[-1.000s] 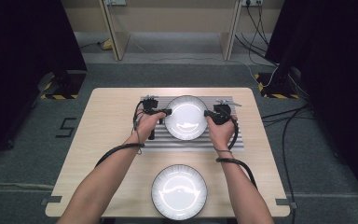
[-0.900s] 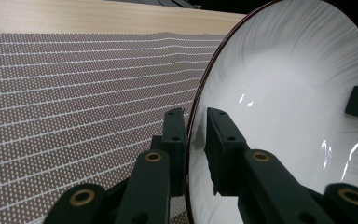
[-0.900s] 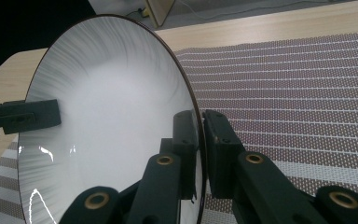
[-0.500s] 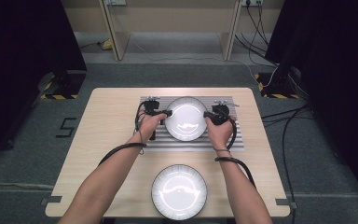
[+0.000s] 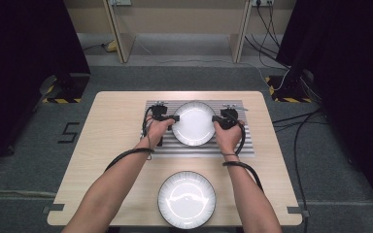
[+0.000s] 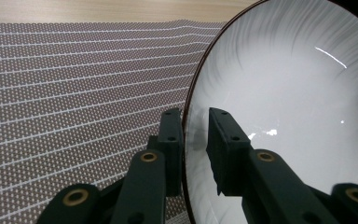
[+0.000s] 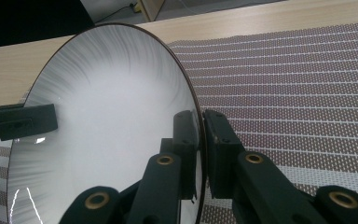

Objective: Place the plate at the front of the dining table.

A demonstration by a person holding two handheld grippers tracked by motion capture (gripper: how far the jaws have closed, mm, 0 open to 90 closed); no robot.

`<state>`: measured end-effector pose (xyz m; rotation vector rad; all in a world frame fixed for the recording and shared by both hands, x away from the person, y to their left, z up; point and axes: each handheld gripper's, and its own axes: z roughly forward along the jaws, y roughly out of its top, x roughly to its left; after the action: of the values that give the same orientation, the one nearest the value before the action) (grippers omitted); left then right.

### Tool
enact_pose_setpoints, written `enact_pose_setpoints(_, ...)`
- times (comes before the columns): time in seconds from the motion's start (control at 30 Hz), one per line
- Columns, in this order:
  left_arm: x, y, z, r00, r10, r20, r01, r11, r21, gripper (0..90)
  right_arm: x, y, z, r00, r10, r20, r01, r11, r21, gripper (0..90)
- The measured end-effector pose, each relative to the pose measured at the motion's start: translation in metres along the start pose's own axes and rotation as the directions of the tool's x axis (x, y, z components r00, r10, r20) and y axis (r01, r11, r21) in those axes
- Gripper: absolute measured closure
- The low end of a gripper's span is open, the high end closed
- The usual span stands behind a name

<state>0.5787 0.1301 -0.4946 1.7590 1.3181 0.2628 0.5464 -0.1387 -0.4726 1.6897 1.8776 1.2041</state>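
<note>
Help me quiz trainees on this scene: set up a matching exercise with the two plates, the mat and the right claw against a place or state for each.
Things:
1. far plate
2. near plate
3. striped mat
4. right claw

Places or states:
A. on bare wood by the near edge of the table
B. clamped on a plate's rim
C. over the stripes, in the table's far half
D. grey, spread flat on the wood

Pairs: 1-C, 2-A, 3-D, 4-B.
</note>
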Motion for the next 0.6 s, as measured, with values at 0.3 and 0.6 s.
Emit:
enact_pose_setpoints(0.3,0.001,-0.002,0.003,0.9999,0.007,-0.008,-0.007,1.0,0.0,67.5,-0.001,0.001,0.006,0.9999,0.004,0.011,-0.004,1.0,0.0,84.5)
enact_pose_setpoints(0.6,0.0,-0.007,0.006,0.9999,0.002,-0.011,-0.002,0.9999,0.015,65.9,-0.005,-0.002,0.015,0.9995,0.02,0.026,-0.021,0.999,0.03,83.9)
